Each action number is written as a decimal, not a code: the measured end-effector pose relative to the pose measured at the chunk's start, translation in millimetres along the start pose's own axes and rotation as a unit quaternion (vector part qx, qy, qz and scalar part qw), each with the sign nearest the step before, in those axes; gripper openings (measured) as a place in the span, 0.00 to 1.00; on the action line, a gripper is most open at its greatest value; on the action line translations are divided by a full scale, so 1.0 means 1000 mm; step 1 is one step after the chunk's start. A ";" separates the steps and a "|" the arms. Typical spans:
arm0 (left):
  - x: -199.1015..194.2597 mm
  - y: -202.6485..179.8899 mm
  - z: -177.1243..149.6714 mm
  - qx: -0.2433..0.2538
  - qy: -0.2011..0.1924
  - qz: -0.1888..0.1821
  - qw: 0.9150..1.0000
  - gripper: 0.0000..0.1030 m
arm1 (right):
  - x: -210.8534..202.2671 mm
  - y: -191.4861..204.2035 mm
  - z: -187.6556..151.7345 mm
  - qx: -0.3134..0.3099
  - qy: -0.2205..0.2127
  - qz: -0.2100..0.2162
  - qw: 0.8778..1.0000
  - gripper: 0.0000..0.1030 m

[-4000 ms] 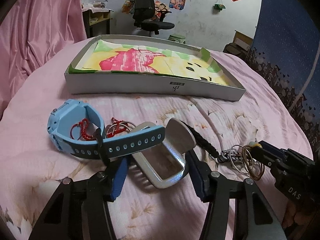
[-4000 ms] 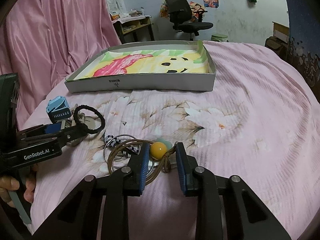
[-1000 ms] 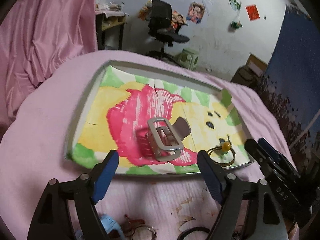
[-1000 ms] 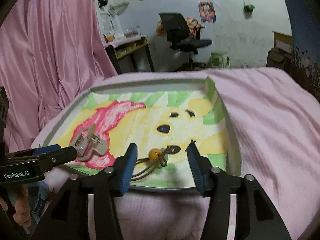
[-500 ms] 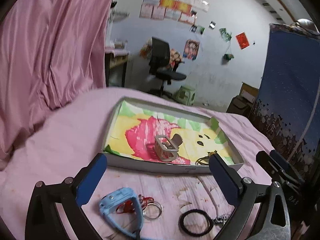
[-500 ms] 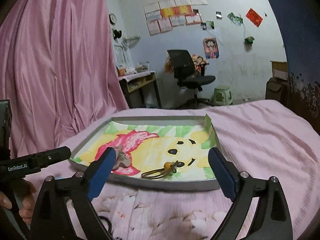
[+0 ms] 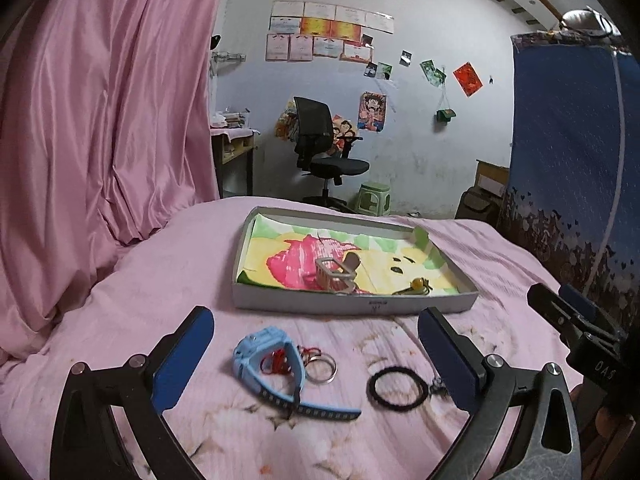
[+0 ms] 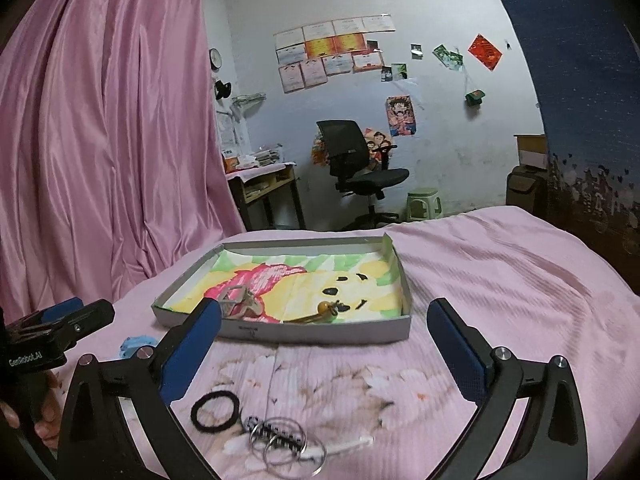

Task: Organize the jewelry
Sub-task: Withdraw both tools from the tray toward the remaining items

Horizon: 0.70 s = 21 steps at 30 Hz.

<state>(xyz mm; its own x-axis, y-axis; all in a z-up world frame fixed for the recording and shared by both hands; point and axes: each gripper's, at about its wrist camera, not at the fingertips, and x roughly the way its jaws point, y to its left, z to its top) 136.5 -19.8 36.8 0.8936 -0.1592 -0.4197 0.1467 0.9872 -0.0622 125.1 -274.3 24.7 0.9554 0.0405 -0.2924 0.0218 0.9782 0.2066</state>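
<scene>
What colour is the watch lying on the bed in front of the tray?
Light blue, with a darker blue strap end. The watch shows best in the left wrist view.

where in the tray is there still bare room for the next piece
The tray's far half, along the back wall, is bare. The near edge is crowded: hair claw near-left, beaded bracelet near-middle. The near-right corner also looks free.
</scene>
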 end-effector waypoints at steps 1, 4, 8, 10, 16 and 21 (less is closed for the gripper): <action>-0.003 0.000 -0.002 0.004 0.000 0.002 1.000 1.00 | -0.003 0.001 -0.002 -0.002 0.000 0.000 1.000 0.98; -0.011 0.001 -0.007 0.010 0.000 0.008 1.000 1.00 | -0.013 0.006 -0.007 -0.012 -0.004 -0.004 1.000 0.99; -0.018 0.006 -0.015 0.010 0.007 0.013 1.000 1.00 | -0.024 0.011 -0.011 -0.027 -0.008 -0.010 1.000 0.99; -0.020 0.008 -0.018 0.010 0.011 0.014 1.000 1.00 | -0.029 0.011 -0.013 -0.029 -0.002 -0.012 1.000 0.99; -0.020 0.010 -0.027 0.011 0.033 0.018 0.999 1.00 | -0.034 0.010 -0.022 -0.029 0.024 -0.015 0.999 0.99; -0.017 0.016 -0.033 0.005 0.059 0.015 0.998 1.00 | -0.034 0.011 -0.029 -0.030 0.052 -0.014 0.998 0.99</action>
<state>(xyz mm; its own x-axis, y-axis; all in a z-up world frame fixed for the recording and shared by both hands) 109.6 -1.3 13.3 0.8419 -0.1282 -0.5241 0.1263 0.9912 -0.0395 84.4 -258.6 9.8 0.9191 0.0305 -0.3928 0.0277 0.9895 0.1417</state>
